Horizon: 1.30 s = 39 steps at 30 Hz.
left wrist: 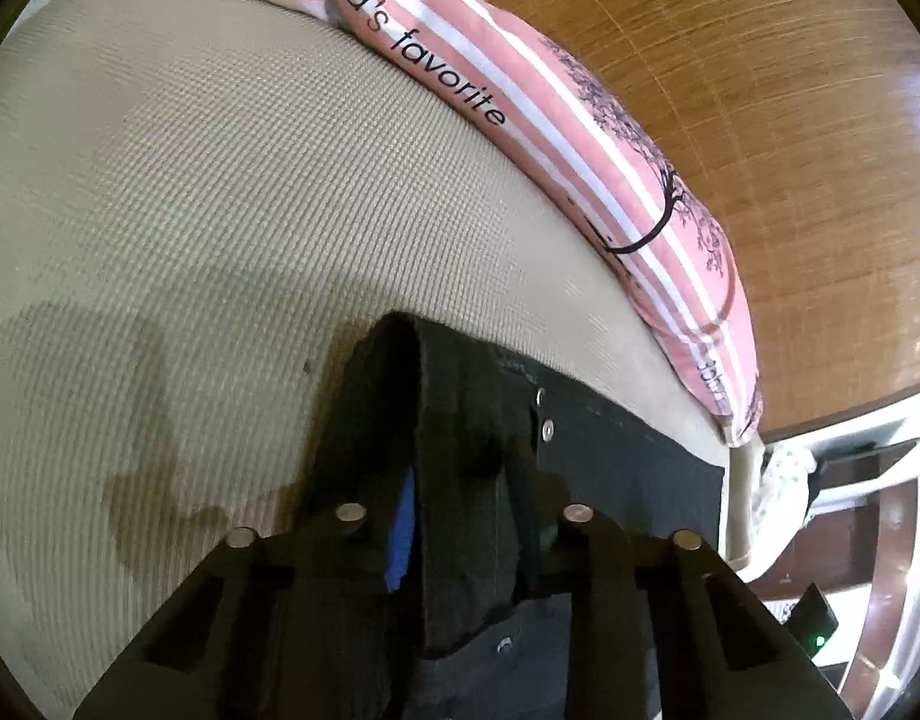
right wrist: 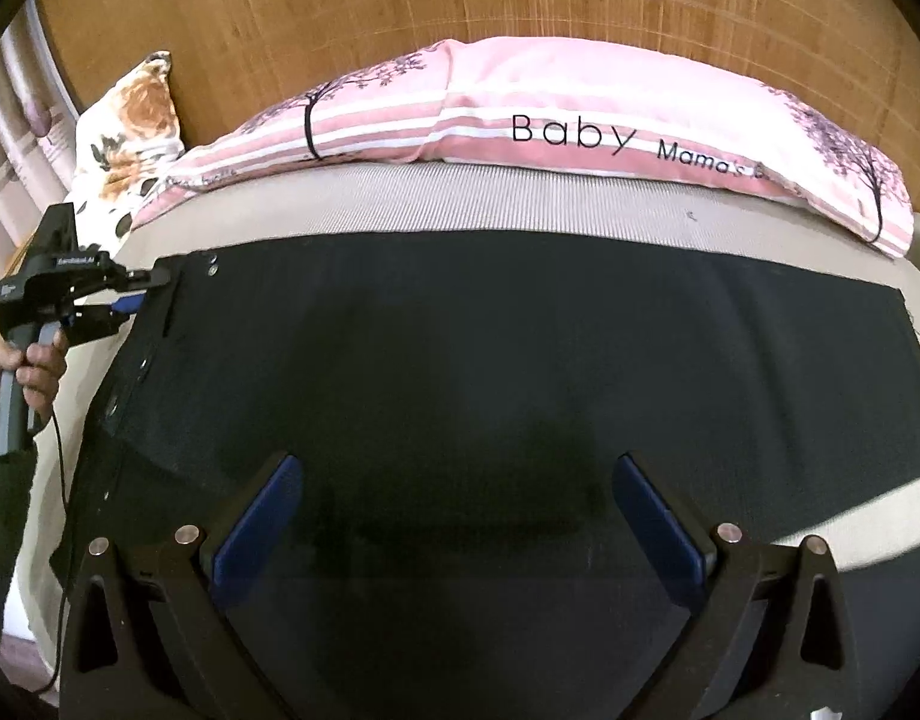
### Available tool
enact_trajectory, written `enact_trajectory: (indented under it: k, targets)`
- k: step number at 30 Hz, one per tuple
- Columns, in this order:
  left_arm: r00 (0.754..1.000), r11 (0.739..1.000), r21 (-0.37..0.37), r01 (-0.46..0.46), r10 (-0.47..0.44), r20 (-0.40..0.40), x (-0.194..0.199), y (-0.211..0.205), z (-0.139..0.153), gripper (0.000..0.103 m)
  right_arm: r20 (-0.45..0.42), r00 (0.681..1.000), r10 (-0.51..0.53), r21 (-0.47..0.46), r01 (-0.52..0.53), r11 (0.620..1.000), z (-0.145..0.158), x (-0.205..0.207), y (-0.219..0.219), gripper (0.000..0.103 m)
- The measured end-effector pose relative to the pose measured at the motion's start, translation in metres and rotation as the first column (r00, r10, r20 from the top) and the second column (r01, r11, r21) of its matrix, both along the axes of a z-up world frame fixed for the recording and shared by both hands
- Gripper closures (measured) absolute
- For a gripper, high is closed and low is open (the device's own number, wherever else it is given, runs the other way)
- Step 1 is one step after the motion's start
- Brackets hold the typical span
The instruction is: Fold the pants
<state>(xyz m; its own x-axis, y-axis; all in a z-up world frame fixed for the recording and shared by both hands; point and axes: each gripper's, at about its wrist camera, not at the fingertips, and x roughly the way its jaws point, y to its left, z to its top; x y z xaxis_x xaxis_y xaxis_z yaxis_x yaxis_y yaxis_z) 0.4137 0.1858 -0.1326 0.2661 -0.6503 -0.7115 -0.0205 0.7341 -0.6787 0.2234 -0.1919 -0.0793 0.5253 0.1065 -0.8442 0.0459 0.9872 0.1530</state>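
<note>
Pants (right wrist: 490, 372) lay flat across the bed (right wrist: 520, 204), waistband at the left. Left gripper (right wrist: 139, 294) was clamped on the waistband corner by the button, prob. to lift it for a fold. Right gripper (right wrist: 454, 516) hovered above the cloth w/ jaws wide apart, holding nothing. Pillow (right wrist: 580, 114) read "Baby Mama's favorite".

Pants (right wrist: 460, 360): black, silver rivets at waistband. Mattress cover (left wrist: 220, 210): beige, fine woven grid, darker stain patches. Long pillow (right wrist: 580, 114): pink and white stripes, black tree prints and lettering. Second pillow (right wrist: 130, 120): white, orange floral. Headboard (right wrist: 400, 0): brown woodgrain. Gripper pads (right wrist: 256, 516): blue.
</note>
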Motion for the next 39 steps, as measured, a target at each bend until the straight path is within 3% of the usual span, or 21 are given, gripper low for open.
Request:
enact_trajectory:
  k: [8,14,15,16,17,20,26,30,35,39]
  targets:
    - [0.997,0.996,-0.046,0.075,-0.074,0.01,0.022,-0.018,-0.004,0.077,0.003,1.0,0.017,-0.001,-0.017,1.0,-0.009,0.022,-0.007,0.0]
    - [1.0,0.994,-0.109,-0.011,0.008,-0.025,0.031,-0.024,-0.012,0.078,0.007,1.0,0.022,-0.018,-0.022,1.0,-0.013,0.029,-0.024,0.0]
    - [1.0,0.996,-0.086,-0.026,0.025,-0.007,0.029,-0.026,-0.009,0.081,0.006,1.0,0.025,-0.022,-0.025,0.999,-0.013,0.028,-0.029,0.0]
    - [0.999,0.998,-0.06,-0.033,0.033,0.013,0.027,-0.029,-0.006,0.092,0.005,1.0,0.03,-0.03,-0.03,0.999,-0.013,0.029,-0.033,0.0]
    - [0.998,0.999,-0.027,-0.033,0.034,0.045,0.022,-0.032,0.0,0.093,0.002,0.999,0.052,-0.035,-0.052,0.998,-0.013,0.03,-0.039,0.0]
    - [0.993,0.998,-0.039,-0.043,0.047,0.108,0.01,-0.032,0.018,0.094,-0.005,0.993,0.121,-0.069,-0.121,0.99,-0.012,0.036,-0.055,0.0]
    - [0.96,0.995,-0.094,-0.017,0.043,0.277,-0.023,-0.036,0.07,0.094,-0.085,0.93,0.357,-0.092,-0.364,0.927,-0.01,0.078,-0.097,0.0]
    - [0.926,0.992,-0.122,0.02,0.027,0.376,-0.045,-0.038,0.093,0.094,-0.097,0.876,0.472,-0.051,-0.478,0.877,-0.006,0.11,-0.115,0.0]
    - [0.897,0.987,-0.16,0.021,0.052,0.439,-0.065,-0.035,0.11,0.094,-0.092,0.808,0.582,0.078,-0.576,0.813,-0.008,0.154,-0.132,0.002]
    - [0.889,0.986,-0.169,-0.002,0.079,0.451,-0.071,-0.035,0.118,0.094,-0.115,0.717,0.687,0.2,-0.661,0.723,-0.022,0.175,-0.132,0.011]
